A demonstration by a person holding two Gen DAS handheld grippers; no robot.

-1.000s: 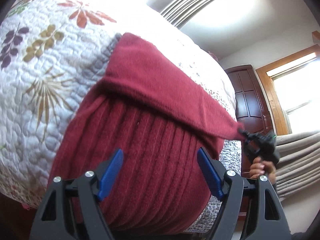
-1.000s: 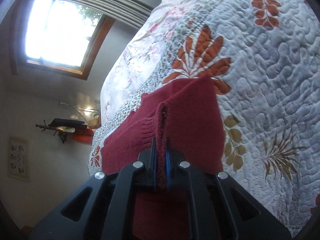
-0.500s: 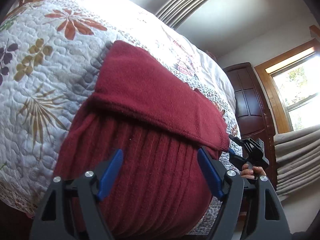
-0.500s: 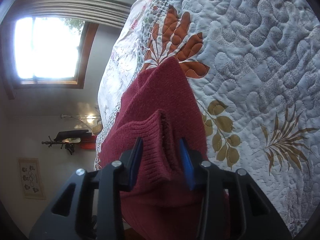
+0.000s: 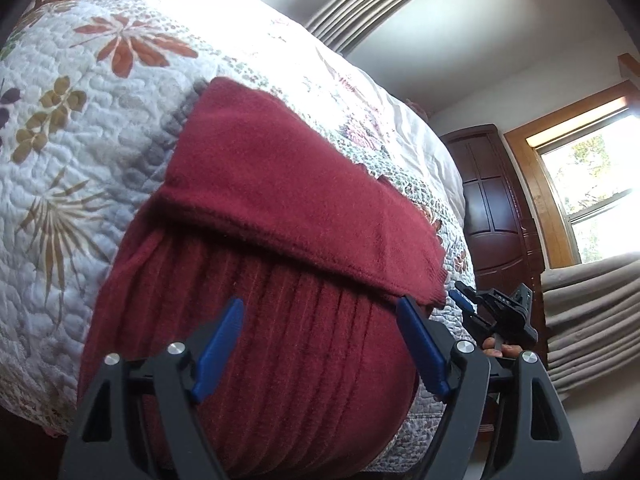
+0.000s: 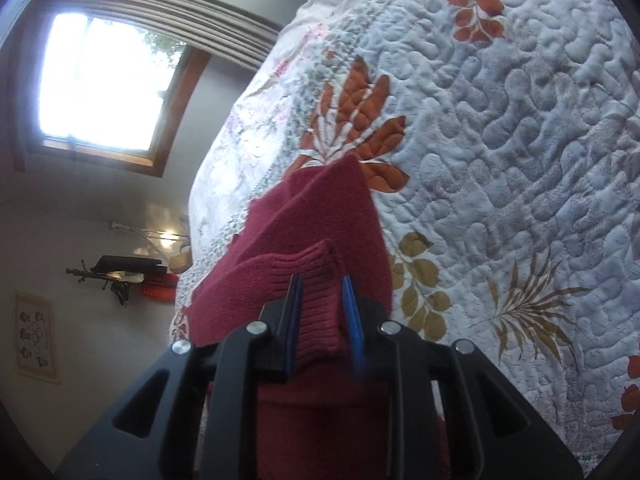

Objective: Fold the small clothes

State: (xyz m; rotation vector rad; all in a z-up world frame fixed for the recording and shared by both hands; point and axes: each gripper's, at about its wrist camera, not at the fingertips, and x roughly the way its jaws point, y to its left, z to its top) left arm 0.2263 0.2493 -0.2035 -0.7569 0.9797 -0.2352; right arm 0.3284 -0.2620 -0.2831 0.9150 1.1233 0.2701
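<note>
I count one dark red knitted garment (image 5: 280,216) ahead of my left gripper (image 5: 320,344), one floral quilt (image 5: 60,128) beneath it, and two grippers in all, the right gripper (image 6: 322,308) at the garment's cuff. Beyond my left gripper stands one dark wooden door (image 5: 492,208); two windows (image 6: 104,80) show, one in each view.
</note>
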